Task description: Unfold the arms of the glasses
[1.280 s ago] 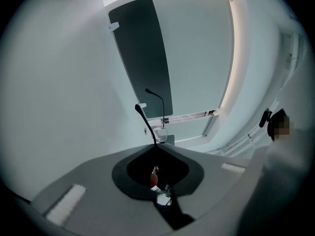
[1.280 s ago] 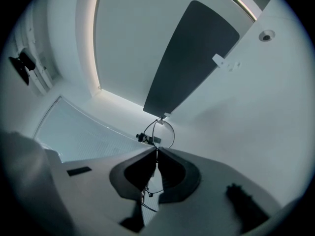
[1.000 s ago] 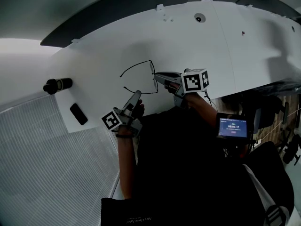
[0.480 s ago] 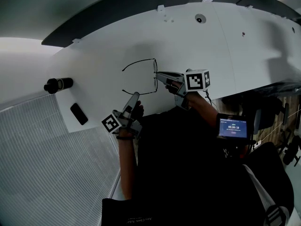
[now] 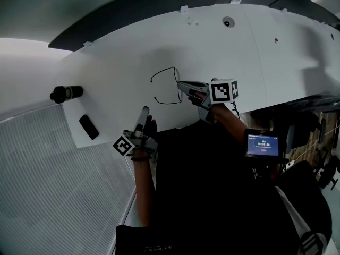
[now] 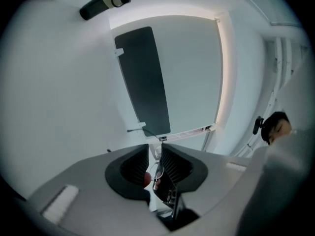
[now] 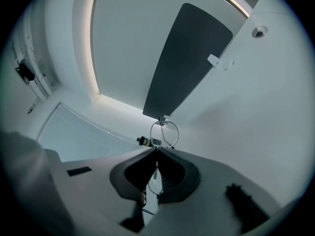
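Glasses [image 5: 176, 85] are held just above the white tabletop [image 5: 117, 62], near its front edge, in front of the person. Right tongs [image 5: 180, 85] are clamped on the front frame. In the right gripper view the jaws meet at the tips, with 1 lens loop sticking out past them and the rest of the frame behind.

Left tongs [image 5: 144, 110] are near the tip of the closer arm but apart from it. Their jaws are opening. The left gripper view shows a gap with a lens visible through it, and the pads press on nothing, so I read them as empty.

Progress: in the head view both arms stick out from the front frame toward the left, spread apart and roughly side by side. Neither is folded across the lenses. Looks like both are unfolded, so the task is about done. I can't tell whether each hinge is fully open, the wire is too thin. Probably left: set the glasses on the tabletop and let go with the right tongs.
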Motion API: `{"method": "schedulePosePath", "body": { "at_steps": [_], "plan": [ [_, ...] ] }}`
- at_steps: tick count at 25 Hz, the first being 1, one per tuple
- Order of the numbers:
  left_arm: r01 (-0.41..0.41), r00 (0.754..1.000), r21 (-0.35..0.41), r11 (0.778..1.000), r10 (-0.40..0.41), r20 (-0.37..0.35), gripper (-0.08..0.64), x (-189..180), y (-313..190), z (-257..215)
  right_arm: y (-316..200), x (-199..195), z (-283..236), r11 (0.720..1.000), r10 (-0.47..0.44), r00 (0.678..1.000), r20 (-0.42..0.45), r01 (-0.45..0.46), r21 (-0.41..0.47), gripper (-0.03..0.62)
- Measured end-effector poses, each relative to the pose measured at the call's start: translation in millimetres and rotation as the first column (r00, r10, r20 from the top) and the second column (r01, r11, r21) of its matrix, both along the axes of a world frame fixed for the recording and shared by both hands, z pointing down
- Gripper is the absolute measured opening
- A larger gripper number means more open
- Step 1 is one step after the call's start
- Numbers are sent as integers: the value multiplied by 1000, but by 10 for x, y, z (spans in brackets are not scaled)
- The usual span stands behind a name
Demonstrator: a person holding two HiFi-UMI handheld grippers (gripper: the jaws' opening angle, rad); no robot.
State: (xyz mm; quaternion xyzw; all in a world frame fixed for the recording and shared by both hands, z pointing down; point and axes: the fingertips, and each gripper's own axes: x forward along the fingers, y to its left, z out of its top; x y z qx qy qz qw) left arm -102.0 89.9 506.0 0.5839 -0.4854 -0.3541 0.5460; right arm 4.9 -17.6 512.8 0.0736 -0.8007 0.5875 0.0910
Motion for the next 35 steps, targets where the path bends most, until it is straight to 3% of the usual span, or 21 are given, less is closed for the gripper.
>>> {"method": "schedulePosePath", "body": {
  "at_steps": [5,9,22,35],
  "plan": [
    [229,971,-22,973,-230,-60,77,-446,134,117,4,3,-5,999,7,1000,23,-7,-34,12],
    [316,944,-64,947,-321,-82,67,-592,239,244,17,-2,-2,999,1,1000,30,0,-44,12],
    [341,932,-99,935,-350,-97,64,-591,322,400,112,-65,-11,996,-36,998,52,40,-77,12],
    [328,935,-123,936,-341,-99,57,-538,322,497,154,-84,-48,996,-65,995,73,70,-59,11]
  ]
}}
